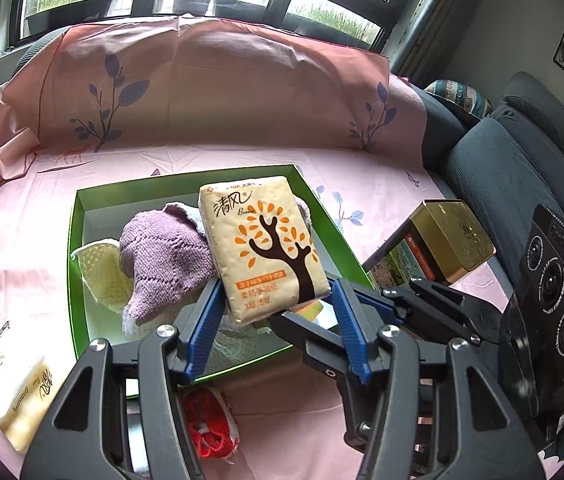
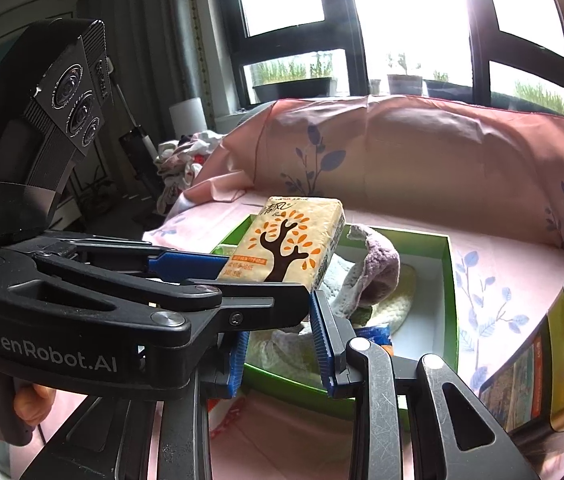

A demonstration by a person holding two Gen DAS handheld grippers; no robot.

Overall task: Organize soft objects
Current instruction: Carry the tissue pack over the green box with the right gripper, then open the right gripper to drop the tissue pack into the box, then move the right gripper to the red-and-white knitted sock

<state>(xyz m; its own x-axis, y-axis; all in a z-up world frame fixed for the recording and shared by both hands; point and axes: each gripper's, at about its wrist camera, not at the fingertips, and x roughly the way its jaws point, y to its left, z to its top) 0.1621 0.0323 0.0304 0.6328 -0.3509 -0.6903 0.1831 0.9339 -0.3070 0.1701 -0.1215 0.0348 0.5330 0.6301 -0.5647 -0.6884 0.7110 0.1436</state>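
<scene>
While the left tongs [image 1: 274, 304] are pinching the tissue pack [image 1: 262, 248] above the box [image 1: 78, 216] (right tongs [image 2: 278, 344] spread), lowering before releasing seems best.

The left tool [image 2: 270, 276] grips a tissue pack [image 2: 294, 240] above the green box [image 2: 451, 280] of knitwear; the right tool [image 2: 280, 344] stands open below.

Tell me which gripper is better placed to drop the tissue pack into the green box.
Left. The left gripper already clamps the tissue pack directly over the green box. The right gripper is open and holds nothing.
</scene>
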